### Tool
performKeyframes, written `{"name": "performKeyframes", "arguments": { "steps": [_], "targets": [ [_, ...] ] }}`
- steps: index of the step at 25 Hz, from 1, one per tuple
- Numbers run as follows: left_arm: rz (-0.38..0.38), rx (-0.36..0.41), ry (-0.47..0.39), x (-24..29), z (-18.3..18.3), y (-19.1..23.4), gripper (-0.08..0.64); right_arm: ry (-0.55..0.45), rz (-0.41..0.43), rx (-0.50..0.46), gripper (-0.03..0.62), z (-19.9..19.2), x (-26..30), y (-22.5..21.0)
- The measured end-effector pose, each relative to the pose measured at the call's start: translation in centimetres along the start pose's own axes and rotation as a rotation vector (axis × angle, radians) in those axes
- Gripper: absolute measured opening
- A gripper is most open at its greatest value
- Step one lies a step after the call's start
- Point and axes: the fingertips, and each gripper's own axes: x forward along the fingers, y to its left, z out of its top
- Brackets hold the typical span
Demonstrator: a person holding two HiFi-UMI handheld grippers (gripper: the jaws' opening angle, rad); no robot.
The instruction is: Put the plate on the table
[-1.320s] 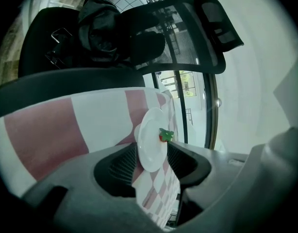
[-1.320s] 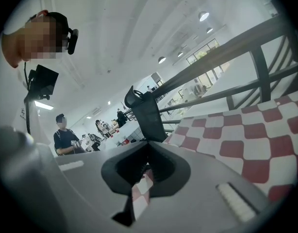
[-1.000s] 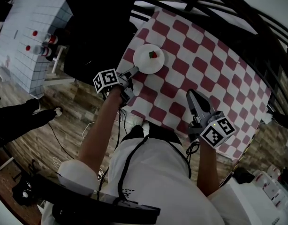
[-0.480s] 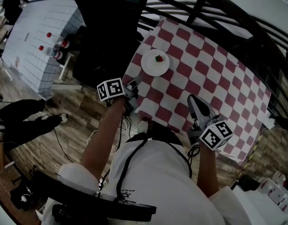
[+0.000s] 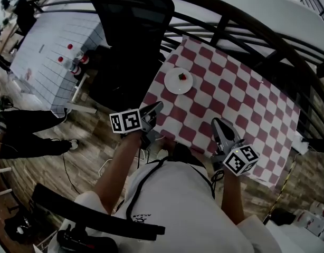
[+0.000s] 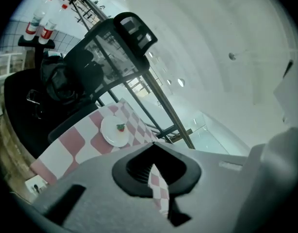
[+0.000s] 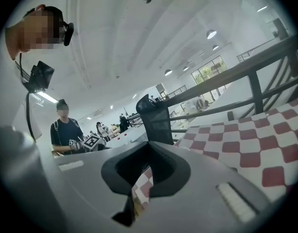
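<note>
Checkered table's (image 5: 230, 88) near edge: left gripper (image 5: 158, 108) and right gripper (image 5: 219, 124) near-level, jaws together.

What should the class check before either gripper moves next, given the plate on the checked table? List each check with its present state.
1. Plate lies flat on the table: ok.
2. Plate sits wholly inside the table's edge: ok.
3. Small red item rests on the plate: ok.
4. Left gripper clear of the plate, jaws shut, empty: ok.
5. Right gripper jaws shut, empty: ok.
</note>
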Motion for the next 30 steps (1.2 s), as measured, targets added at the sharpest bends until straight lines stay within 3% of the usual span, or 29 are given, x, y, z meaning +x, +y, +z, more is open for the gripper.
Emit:
{"name": "performKeyframes", "arguments": {
  "steps": [4, 8, 14, 30],
  "targets": [
    [-0.006, 0.119, -0.047, -3.1, 0.3, -2.5, 0.006, -0.014, 0.004, -0.019, 0.009, -0.1, -0.8, 1.5],
    [-0.023, 0.185, -0.089, -6.2, -0.3, -4.6, 0.006, -0.034, 0.014, -0.041, 0.009, -0.2, -1.9, 3.3],
    [-0.018, 0.317, -0.07, -9.6, -2.6, -6.0, 0.006, -0.034, 0.029, -0.09, 0.008, -1.6, -3.0, 6.6],
    [-0.044, 0.329, -0.04, -12.2, -5.3, -5.7, 0.006, -0.047, -0.008, -0.108, 0.008, -3.9, -4.7, 9.7]
  ]
}}
